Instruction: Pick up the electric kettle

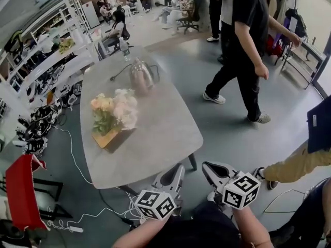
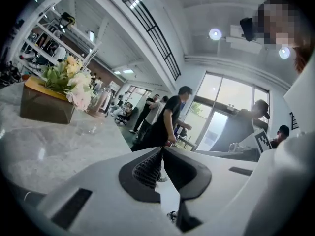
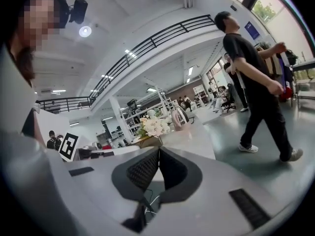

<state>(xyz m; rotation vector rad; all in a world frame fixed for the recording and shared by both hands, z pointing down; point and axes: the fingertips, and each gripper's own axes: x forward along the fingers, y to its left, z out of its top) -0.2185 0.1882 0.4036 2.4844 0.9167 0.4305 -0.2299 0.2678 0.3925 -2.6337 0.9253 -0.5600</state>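
Note:
The electric kettle, shiny steel with a dark handle, stands at the far end of the grey table. It shows small in the left gripper view and the right gripper view, behind the flowers. My left gripper is shut and empty just off the table's near edge. Beside it to the right, my right gripper is shut and empty too, off the table's near corner. Both are far from the kettle. The jaws meet tip to tip in each gripper view, left gripper and right gripper.
A wooden box of pale flowers sits mid-table between me and the kettle. A person in black walks along the table's right side; another person's leg is near right. A red chair and cables lie at left.

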